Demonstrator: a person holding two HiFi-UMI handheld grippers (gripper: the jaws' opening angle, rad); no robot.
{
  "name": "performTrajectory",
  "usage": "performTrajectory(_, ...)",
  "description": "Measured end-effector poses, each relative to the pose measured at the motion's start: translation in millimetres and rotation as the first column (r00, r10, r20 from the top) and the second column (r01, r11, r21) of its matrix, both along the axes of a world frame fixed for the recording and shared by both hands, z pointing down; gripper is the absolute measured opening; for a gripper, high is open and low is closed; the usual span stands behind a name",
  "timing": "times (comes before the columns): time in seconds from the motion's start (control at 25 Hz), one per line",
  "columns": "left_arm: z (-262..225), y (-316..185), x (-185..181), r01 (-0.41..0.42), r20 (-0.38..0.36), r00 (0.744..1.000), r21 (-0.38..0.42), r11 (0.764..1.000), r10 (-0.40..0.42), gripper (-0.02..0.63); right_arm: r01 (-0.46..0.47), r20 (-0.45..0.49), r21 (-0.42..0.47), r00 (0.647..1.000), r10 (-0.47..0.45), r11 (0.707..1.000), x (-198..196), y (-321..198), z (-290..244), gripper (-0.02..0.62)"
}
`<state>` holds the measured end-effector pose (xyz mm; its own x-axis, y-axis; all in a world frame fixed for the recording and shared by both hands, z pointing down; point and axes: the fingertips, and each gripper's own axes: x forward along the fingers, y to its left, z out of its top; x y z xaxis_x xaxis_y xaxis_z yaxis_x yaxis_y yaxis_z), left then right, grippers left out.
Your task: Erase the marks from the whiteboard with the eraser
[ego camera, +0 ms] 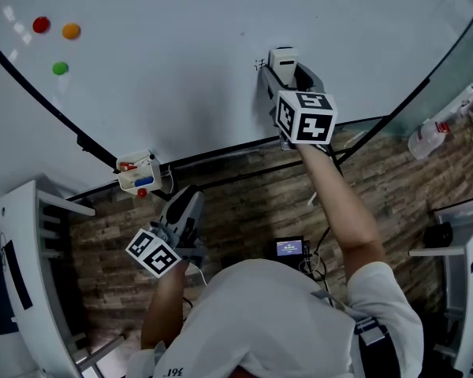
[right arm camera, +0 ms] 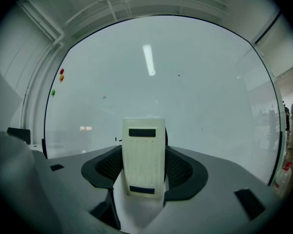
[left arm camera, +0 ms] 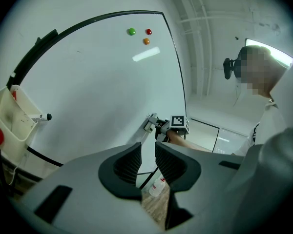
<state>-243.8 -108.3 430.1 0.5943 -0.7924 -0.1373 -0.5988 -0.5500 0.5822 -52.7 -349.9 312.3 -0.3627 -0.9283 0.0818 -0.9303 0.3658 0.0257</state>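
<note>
Right gripper view: eraser [right arm camera: 144,155] long-axis upright

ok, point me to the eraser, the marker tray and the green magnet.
eraser [right arm camera: 144,155]: right gripper view, middle of its ribbed face.
marker tray [ego camera: 129,183]: head view, white outer wall.
green magnet [ego camera: 60,68]: head view, its centre.

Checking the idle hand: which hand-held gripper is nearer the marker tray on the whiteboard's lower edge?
Left. The left hand-held gripper sits just beside the marker tray, not touching; the right hand-held gripper is farther along the whiteboard, shut on the eraser.
</note>
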Motion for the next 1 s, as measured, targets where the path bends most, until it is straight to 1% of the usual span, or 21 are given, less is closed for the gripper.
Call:
performTrajectory(0.4,2,-2,-14,-0.023,0.011,1.0,-0.005,1.0,0.023,0.077,0.006,0.0,0.004,1.0,-0.006,1.0,-22,5,2,0.272)
performTrajectory(0.64,1,0,-19,-0.023,0.013,1.0,-0.002,1.0,0.023,0.077,0.039,-0.024,0.009,0.999,-0.039,0.999,-46,14,3,0.272)
performTrajectory(0.84,2,4,-27,-0.016,0.013,1.0,-0.002,1.0,0.016,0.077,0.099,-0.056,0.008,0.994,-0.098,0.995,-78,22,7,0.272)
performTrajectory(1.0,2,8,-34,-0.001,0.013,1.0,-0.002,1.0,0.001,0.077,0.12,-0.055,0.001,0.991,-0.119,0.993,-93,26,10,0.272)
